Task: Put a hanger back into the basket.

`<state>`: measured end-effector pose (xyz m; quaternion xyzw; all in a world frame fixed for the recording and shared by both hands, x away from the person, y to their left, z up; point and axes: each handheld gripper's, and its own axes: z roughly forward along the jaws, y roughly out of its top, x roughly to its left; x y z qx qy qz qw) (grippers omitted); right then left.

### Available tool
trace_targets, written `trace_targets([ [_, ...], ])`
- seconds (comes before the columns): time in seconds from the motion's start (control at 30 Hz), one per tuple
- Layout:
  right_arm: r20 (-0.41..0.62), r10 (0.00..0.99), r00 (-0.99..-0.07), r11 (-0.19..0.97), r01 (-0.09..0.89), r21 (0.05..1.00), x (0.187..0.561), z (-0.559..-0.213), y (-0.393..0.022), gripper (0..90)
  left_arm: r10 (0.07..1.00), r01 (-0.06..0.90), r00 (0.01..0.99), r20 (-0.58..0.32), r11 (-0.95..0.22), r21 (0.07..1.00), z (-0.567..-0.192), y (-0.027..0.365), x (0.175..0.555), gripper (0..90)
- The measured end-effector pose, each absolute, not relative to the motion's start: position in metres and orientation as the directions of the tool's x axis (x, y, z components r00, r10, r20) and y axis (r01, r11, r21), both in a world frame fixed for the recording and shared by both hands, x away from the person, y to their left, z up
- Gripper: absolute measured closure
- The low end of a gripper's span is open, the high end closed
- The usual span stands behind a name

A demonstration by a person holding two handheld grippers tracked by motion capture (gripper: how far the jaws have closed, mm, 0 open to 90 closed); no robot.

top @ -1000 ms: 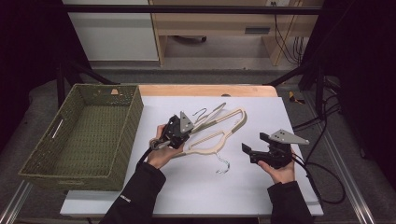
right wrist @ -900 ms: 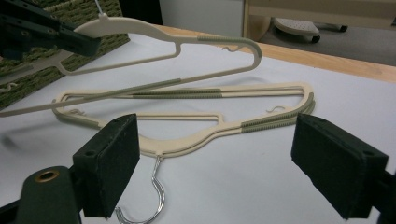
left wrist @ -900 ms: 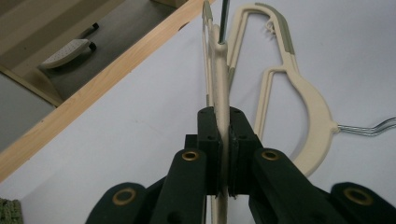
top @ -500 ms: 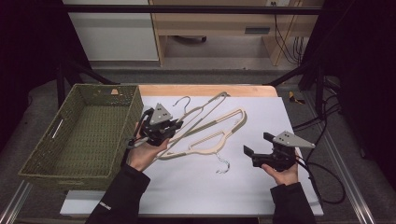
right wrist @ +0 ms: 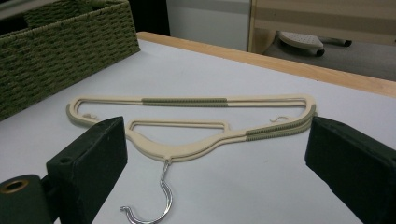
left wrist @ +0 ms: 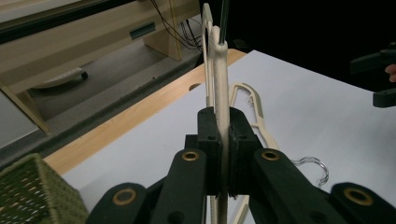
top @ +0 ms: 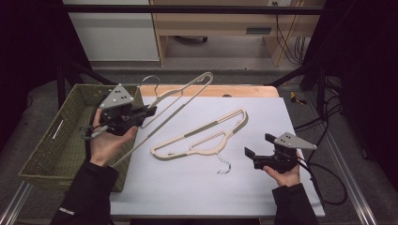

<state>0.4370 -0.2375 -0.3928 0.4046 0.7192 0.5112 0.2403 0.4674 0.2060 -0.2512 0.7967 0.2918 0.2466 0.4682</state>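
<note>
Left claw [top: 149,111] lifted the clamped hanger [top: 180,96] toward the basket [top: 56,140], right claw [top: 257,151] jaws just opened, nothing between

No readable text anywhere; small white mark on the left sleeve [top: 68,212] is too blurred to read

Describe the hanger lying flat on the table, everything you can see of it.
The flat hanger is cream, plastic by the look, with ribbed grey-green grip strips on its bar and one shoulder. Its shape is a slim triangle with a smaller slot inside. A shiny metal hook points toward the person. It lies on the white table, untouched, in front of the open right tongs.
</note>
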Motion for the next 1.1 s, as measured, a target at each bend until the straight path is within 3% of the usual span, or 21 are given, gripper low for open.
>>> trace_targets([
  [0.47, 0.067, 0.828, -0.557, 0.152, 0.337, 0.929, 0.437, -0.393, -0.237, 5.5, 0.747, 0.265, 0.650, 0.139, -0.394, 0.880, -0.240, 0.283, 0.480, 85.8],
  [1.1, 0.060, 0.827, -0.559, 0.165, 0.343, 0.925, 0.438, -0.395, -0.237, 5.2, 0.801, 0.352, 0.584, 0.132, -0.397, 0.848, -0.276, 0.375, 0.500, 85.7],
])
